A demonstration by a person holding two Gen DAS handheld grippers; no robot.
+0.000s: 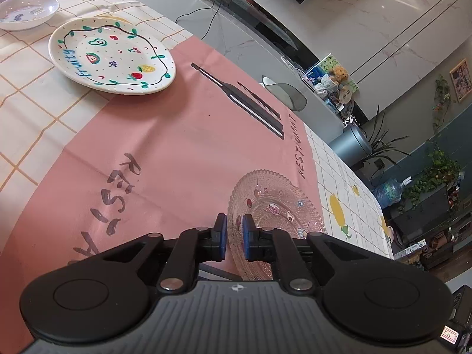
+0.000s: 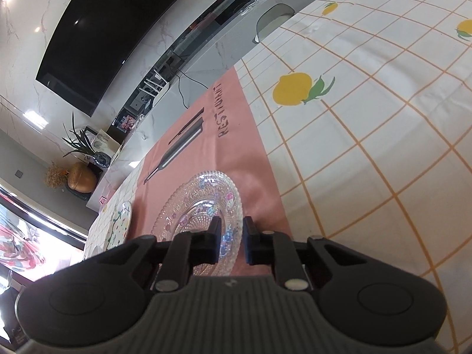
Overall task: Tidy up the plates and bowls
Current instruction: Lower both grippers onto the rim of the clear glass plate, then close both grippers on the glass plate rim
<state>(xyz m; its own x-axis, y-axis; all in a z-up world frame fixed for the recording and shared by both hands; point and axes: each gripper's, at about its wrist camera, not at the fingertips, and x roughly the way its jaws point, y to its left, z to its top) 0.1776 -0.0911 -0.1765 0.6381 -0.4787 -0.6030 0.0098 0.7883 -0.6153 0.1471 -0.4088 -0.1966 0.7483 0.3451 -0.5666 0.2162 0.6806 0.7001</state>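
Note:
A clear glass plate [image 1: 274, 206] with small painted figures lies on the pink cloth [image 1: 165, 153]. My left gripper [image 1: 234, 225] sits at its left rim, jaws slightly apart with the rim between the blue pads, not clamped. My right gripper [image 2: 231, 230] is open at the same glass plate's [image 2: 194, 206] right rim, the rim between its jaws. A white "Fruity" plate [image 1: 112, 56] lies further off on the table, and a white bowl [image 1: 26, 11] beyond it. The Fruity plate's edge [image 2: 122, 221] shows in the right wrist view.
The table has a checked lemon-print cloth [image 2: 368, 112] under the pink cloth. A chair back [image 1: 284, 91] stands at the far table edge. Beyond are a TV [image 2: 103, 38], a low console and plants.

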